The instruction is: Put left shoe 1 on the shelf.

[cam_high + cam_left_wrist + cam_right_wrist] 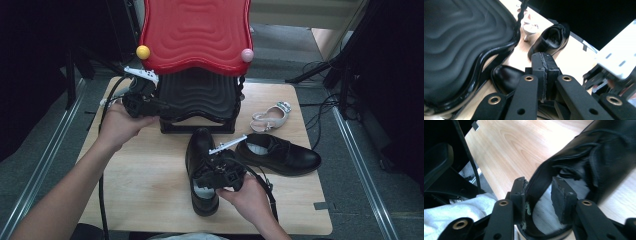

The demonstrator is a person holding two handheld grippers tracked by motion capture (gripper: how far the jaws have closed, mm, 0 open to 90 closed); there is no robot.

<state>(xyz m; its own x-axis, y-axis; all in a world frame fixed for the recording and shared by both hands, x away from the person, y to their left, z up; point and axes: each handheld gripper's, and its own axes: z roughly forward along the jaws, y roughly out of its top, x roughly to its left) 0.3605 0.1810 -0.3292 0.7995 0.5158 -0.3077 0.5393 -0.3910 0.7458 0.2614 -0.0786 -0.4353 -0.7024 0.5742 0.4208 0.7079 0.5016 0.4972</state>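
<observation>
High view: smooth black leather shoe (201,170) on wooden table (145,185), in front of wavy red-topped rack (196,35). Left gripper view: left gripper (543,75) pressed shut, empty. Right gripper view: right gripper (539,195) partly open, straddling shoe's heel rim.

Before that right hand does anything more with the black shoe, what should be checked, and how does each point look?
1. Right gripper at the near shoe: ok, its fingers straddle the heel wall, one outside, one inside.
2. Firm grip on that wall: not ok, the inner finger stands off it.
3. Left gripper out of the way: ok, shut and empty, up beside the rack.
4. Second black shoe clear of the first: cannot tell, the right gripper covers where they meet.
5. Small pale shoe clear: ok, it lies apart, farther back.
6. Table space beside the near shoe: ok, bare wood.
</observation>
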